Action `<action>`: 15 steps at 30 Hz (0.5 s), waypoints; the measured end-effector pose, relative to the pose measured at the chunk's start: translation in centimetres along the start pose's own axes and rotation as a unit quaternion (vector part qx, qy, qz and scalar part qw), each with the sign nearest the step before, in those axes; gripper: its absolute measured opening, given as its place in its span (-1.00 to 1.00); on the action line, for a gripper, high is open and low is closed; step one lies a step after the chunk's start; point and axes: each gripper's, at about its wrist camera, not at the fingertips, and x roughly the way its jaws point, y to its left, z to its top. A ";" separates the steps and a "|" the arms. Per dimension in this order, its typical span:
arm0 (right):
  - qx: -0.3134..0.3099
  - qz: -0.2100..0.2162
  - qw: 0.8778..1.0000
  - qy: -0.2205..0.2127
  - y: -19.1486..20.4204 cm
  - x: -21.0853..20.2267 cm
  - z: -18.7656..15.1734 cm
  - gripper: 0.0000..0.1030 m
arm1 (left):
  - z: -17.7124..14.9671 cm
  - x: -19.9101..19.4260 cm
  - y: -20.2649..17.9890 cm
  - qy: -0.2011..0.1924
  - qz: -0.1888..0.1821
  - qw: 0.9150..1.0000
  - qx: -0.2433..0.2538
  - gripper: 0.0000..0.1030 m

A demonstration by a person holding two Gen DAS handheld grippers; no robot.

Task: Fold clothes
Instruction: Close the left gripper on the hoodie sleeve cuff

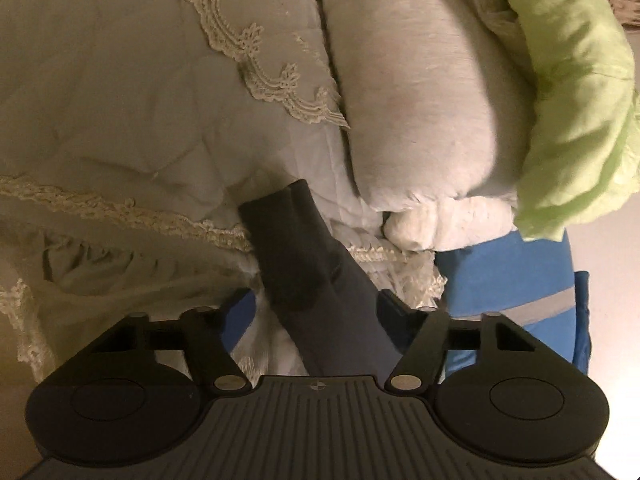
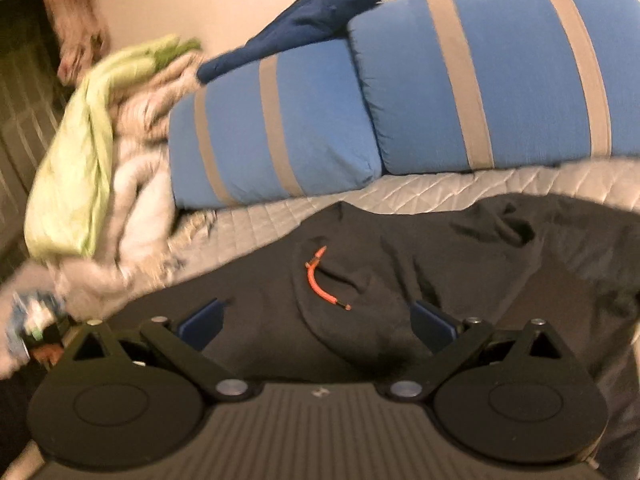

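A dark garment (image 2: 400,264) with an orange drawstring (image 2: 320,280) lies spread on a quilted grey bed cover (image 2: 400,188). My right gripper (image 2: 316,320) hovers open just over it, fingers wide on either side of the drawstring and hood area. In the left wrist view a dark sleeve with a ribbed cuff (image 1: 288,240) runs from under the gripper body up over white lace bedding. The left gripper (image 1: 316,310) is open, with the sleeve lying between its blue pads (image 1: 244,312). A thin gap shows beside the left pad.
Lace-trimmed white bedding (image 1: 120,120) and a rolled pale quilt (image 1: 420,100) fill the left wrist view, with a green blanket (image 1: 580,100) at the right. A blue pillow with grey stripes (image 2: 480,80) and a navy cloth (image 2: 312,20) lie behind the garment.
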 end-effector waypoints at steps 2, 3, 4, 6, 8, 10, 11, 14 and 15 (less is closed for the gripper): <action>-0.021 -0.012 1.000 0.000 0.4 -0.7 -0.2 1.00 | 0.2 0.3 0.1 -0.002 0.006 1.000 0.002 -0.02; -0.024 -0.015 1.000 -0.003 0.4 -1.0 -0.3 1.00 | 0.3 0.5 0.1 -0.004 0.014 1.000 0.003 -0.27; -0.025 -0.016 1.000 -0.006 0.2 -1.3 -0.4 1.00 | 0.4 0.6 0.1 -0.007 0.026 1.000 0.003 -0.34; -0.002 -0.010 1.000 -0.010 -0.6 -1.6 -0.6 1.00 | 0.4 0.6 -0.6 -0.006 0.038 0.999 0.022 -0.41; 0.038 -0.003 0.999 -0.012 -1.6 -1.4 -0.7 1.00 | 0.5 0.5 -1.6 -0.004 0.050 0.997 0.051 -0.44; 0.070 0.007 0.997 -0.010 -2.6 -1.2 -0.7 1.00 | 0.4 0.1 -3.1 -0.004 0.064 0.993 0.095 -0.46; 0.081 0.013 0.997 -0.009 -2.9 -1.1 -0.6 1.00 | 0.3 -0.3 -3.9 -0.005 0.068 0.991 0.113 -0.47; 0.121 0.028 0.992 -0.015 -4.3 -1.2 -0.7 1.00 | -0.3 -1.3 -6.7 -0.012 0.075 0.980 0.182 -0.47; 0.133 0.029 0.990 -0.018 -4.7 -1.3 -0.8 1.00 | -0.6 -1.6 -7.7 -0.016 0.076 0.975 0.208 -0.47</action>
